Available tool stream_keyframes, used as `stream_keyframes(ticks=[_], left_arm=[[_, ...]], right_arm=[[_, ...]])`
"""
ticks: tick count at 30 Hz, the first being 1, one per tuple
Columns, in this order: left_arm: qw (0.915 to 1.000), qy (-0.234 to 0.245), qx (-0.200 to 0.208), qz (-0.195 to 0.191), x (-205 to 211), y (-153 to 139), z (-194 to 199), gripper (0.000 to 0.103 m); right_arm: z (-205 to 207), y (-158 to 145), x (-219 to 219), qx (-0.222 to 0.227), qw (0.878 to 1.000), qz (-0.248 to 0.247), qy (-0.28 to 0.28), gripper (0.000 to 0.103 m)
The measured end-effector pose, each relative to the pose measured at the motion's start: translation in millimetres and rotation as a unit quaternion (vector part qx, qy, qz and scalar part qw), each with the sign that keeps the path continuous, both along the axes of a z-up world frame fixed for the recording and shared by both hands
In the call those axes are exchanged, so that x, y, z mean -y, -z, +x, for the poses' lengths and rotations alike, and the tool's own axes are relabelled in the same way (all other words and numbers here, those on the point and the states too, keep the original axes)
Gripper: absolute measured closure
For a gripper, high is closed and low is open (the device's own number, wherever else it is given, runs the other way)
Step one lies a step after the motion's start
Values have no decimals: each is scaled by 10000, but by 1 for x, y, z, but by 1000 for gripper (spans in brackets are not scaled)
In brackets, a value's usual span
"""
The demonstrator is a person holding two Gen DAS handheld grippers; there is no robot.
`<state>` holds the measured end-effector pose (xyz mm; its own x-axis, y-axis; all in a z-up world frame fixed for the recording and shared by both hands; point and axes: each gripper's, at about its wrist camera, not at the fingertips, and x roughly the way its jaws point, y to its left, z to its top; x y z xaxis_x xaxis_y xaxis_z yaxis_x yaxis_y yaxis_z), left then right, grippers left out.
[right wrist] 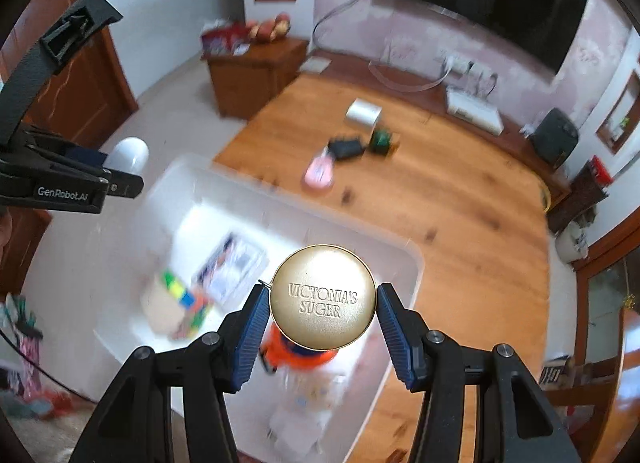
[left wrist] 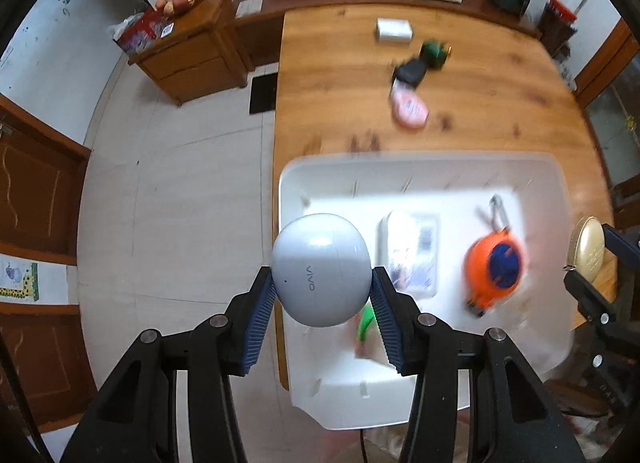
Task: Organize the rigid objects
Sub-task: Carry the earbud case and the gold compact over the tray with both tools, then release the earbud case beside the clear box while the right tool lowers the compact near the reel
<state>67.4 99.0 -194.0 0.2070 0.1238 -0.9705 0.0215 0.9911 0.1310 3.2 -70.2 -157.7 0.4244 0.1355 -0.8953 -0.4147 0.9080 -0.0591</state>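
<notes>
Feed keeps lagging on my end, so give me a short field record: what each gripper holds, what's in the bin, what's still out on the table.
left gripper: shut on white earbud case, held above the bin's left edge
right gripper: shut on gold round compact, held above the bin
white bin: holds orange tape measure, clear packet, colour cube; blurred
table, still out: white box, green object, black object, pink case
</notes>
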Motion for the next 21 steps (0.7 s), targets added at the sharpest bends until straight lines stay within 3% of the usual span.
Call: stream_keyframes(ticks=[6,10,17,21], left_arm=[[9992,-281,-221,150,-18,48,-17,51],[9995,-149,-149,218,-15,61,-21,55],[9970,240,-74,737,0,81,-24,55],[9974,251,-24,679,-2,83,-22,55]], right_arm=[[-19,62,-5,-583,9976,-359,-84,48],[-26,88,-10,-801,9951,-560,-164,48],[-32,108,-23,-1005,9913,-778,-337,48],[-38,113,-30,-1041,9891,-897,-521,48]])
